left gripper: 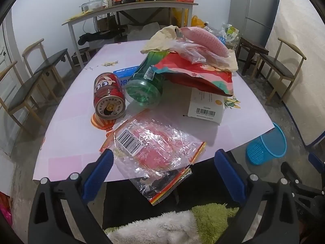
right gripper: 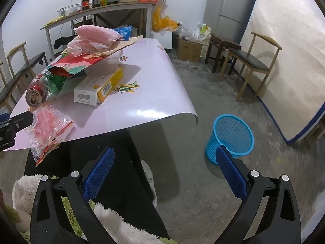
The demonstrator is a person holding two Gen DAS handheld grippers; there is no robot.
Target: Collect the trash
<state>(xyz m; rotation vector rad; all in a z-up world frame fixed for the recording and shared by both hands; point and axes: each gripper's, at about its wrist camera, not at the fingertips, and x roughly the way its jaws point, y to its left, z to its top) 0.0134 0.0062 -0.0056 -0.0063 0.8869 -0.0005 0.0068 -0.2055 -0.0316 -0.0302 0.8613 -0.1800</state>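
Trash lies on a pale pink table (left gripper: 67,142): a clear crinkled plastic bag (left gripper: 156,148) hanging over the near edge, a red can (left gripper: 108,95) on its side, a green plastic bottle (left gripper: 146,85), a white and yellow carton (left gripper: 207,106), and a heap of a red bag (left gripper: 195,71), paper and a pink pouch (left gripper: 207,40). My left gripper (left gripper: 164,156) stands open just above the plastic bag at the table's edge. My right gripper (right gripper: 165,154) is open over the floor, right of the table (right gripper: 152,93). A blue mesh waste basket (right gripper: 231,136) stands on the floor.
Wooden chairs (left gripper: 24,89) stand on the left and a chair (right gripper: 256,61) on the right. A side table (left gripper: 130,10) with jars and a cooker is at the back. A person's dark legs and fluffy white-green sleeves (left gripper: 172,225) are below the grippers.
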